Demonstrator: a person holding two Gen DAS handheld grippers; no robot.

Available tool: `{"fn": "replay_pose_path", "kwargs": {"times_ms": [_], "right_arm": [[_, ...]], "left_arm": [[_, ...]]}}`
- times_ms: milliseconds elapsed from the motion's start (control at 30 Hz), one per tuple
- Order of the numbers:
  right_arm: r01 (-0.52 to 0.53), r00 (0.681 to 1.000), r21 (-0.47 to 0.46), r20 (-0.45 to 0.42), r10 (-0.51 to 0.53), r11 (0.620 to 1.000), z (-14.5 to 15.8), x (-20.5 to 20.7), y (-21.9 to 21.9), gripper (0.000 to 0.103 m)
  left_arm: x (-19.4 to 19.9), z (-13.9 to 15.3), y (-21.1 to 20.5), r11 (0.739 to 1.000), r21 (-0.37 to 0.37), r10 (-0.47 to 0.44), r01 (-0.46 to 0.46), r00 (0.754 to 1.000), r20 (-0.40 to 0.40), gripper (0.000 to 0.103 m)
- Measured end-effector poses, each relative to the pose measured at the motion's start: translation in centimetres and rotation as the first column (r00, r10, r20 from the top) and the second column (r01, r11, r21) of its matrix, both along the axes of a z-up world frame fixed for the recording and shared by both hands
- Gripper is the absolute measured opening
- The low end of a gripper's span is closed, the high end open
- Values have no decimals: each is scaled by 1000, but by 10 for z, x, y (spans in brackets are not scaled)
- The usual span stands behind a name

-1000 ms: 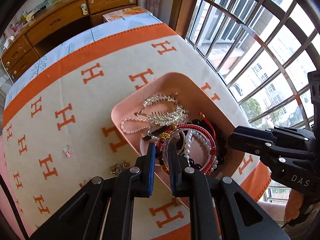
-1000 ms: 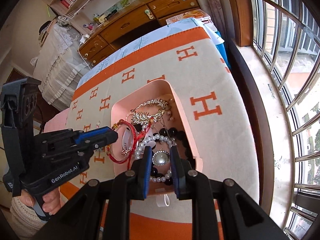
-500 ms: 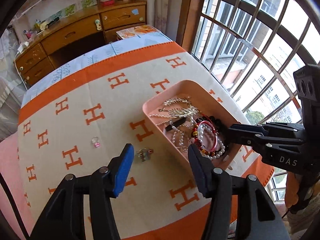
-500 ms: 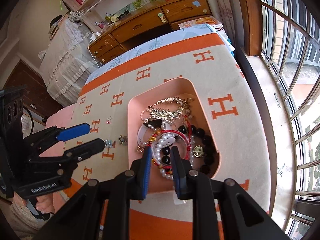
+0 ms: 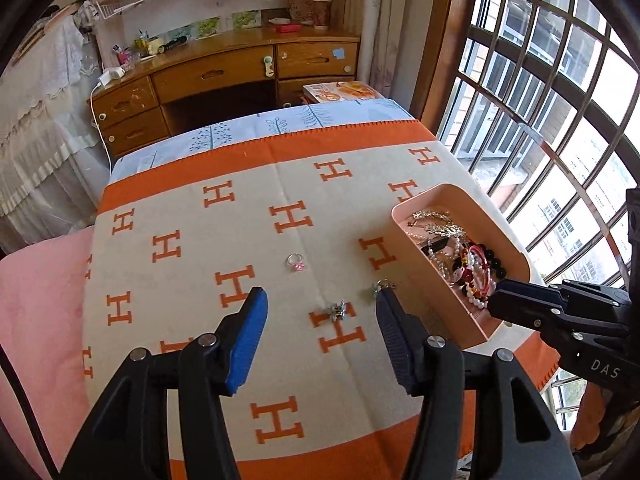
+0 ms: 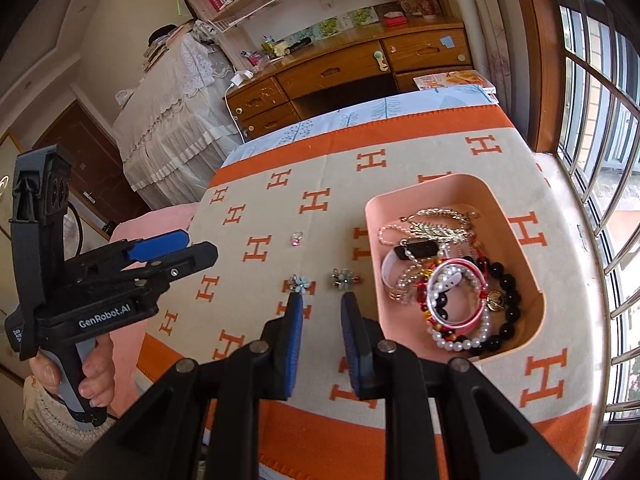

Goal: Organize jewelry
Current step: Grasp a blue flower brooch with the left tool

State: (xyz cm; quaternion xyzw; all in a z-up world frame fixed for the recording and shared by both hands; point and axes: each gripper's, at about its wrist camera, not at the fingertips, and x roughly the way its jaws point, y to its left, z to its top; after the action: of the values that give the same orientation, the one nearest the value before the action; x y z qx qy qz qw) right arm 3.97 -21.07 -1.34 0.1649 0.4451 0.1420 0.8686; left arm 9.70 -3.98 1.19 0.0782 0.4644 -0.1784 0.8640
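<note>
My left gripper (image 5: 320,305) stands open above the H-patterned blanket (image 5: 192,216), holding nothing. A small flower brooch (image 5: 336,311) lies on the cloth below the gap. A second flower piece (image 5: 382,285) peeks out at the right fingertip, and a pink-stone ring (image 5: 296,262) lies farther off. The pink tray (image 5: 424,264) holds bracelets and chains, among them a red bracelet (image 5: 478,268). My right gripper (image 6: 323,300) has a narrow gap with nothing in it, just short of the two flower pieces (image 6: 298,283) (image 6: 343,278). The left gripper (image 6: 200,245) shows at the left.
The tray (image 6: 534,280) sits near the blanket's window-side edge, with barred windows (image 5: 560,120) right beyond. A wooden desk (image 5: 224,76) stands past the far end. A pink cushion (image 5: 36,300) borders the left side. A hand (image 6: 92,388) grips the left tool's handle.
The left gripper let go of the red bracelet, which now lies in the tray, and opened wide. Both grippers drew back from the tray, up and to the left over the cloth.
</note>
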Motion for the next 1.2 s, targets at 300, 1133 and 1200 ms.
{"fn": "replay_pose_path", "kwargs": {"times_ms": [300,1133,1200], "right_arm": [[29,999,-41,45,-27,999,-39,-2,35,20],[68,998,-85,-11,-69,994,-83,8,54,20],[76,997,-94,-14,-77,993,-83,10,55,20]], "left_arm": [[-9,-64,-1,993,41,-113,112,993,32,55],[33,-123,-35,904,103,-422,416,905,48,18],[32,-122,-31,919,96,-386,382,922,38,18]]}}
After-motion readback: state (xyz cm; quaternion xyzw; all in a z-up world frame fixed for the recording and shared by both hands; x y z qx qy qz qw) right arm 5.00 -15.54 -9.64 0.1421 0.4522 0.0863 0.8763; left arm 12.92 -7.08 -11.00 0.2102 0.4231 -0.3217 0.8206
